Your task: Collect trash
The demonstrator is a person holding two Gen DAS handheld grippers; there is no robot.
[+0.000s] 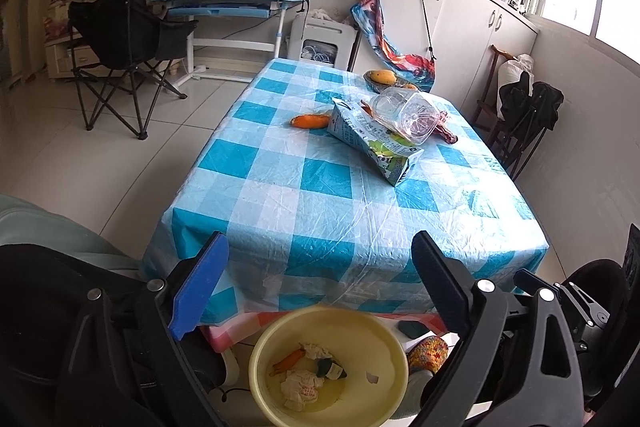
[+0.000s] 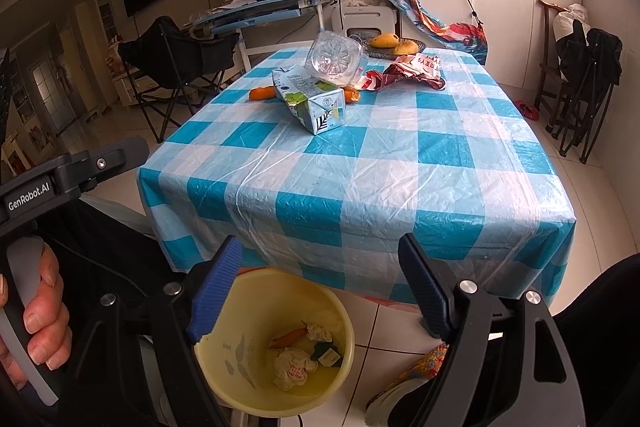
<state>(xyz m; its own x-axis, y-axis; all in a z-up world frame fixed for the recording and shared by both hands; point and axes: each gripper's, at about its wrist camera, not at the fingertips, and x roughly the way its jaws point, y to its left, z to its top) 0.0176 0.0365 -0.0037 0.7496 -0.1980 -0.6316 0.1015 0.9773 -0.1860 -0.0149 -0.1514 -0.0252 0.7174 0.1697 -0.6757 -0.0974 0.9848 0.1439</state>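
Right wrist view, left to right: peel, carton under bottle, wrapper, all mid-table; bin below near edge. Both grippers apart, empty. Carton light, crushable; best pinched across narrow sides. Bottle slick, likely to roll.

Both hand-held grippers, left and right, gape empty, angled downward.
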